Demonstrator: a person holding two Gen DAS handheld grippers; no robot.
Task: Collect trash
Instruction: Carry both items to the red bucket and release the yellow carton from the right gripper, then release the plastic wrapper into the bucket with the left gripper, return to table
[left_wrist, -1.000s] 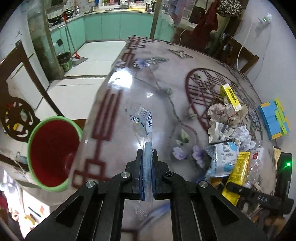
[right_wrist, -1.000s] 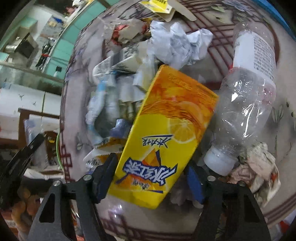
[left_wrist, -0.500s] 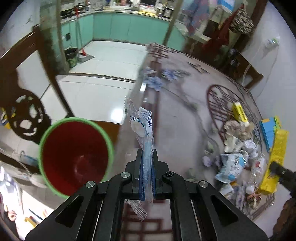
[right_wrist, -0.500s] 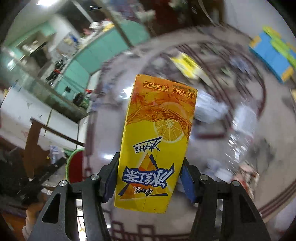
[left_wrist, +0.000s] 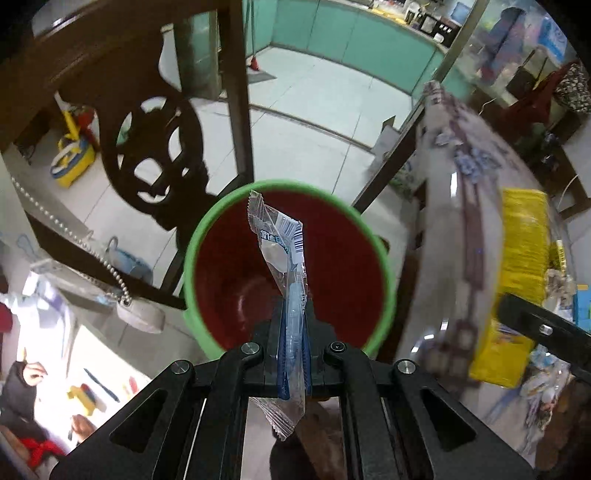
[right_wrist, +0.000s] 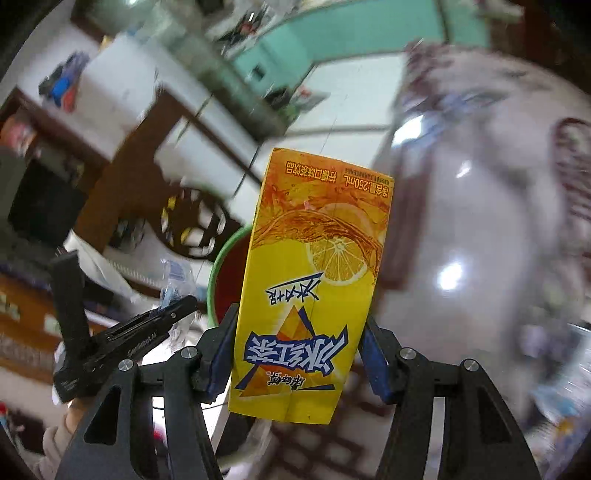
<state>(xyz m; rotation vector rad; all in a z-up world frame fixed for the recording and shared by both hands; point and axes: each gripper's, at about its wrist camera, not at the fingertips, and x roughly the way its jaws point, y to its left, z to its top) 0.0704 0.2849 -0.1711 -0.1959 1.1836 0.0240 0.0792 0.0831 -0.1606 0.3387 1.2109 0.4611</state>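
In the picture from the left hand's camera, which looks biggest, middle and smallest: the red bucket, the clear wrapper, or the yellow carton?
As they look in that view:
1. red bucket, by far the largest
2. and 3. yellow carton and clear wrapper look about alike; the wrapper is nearer the camera and the carton is blurred and partly hidden, so I would not rank them.

The yellow drink carton (right_wrist: 314, 291) carries all the clear print, and it reads upside down from here: big blue characters "冰红茶" low on its face, "冰力十足" in slanted script beside the lemon slice, and "250mL" along the far edge. The clear wrapper (left_wrist: 282, 254) shows a barcode and blue lettering (too small to make out).
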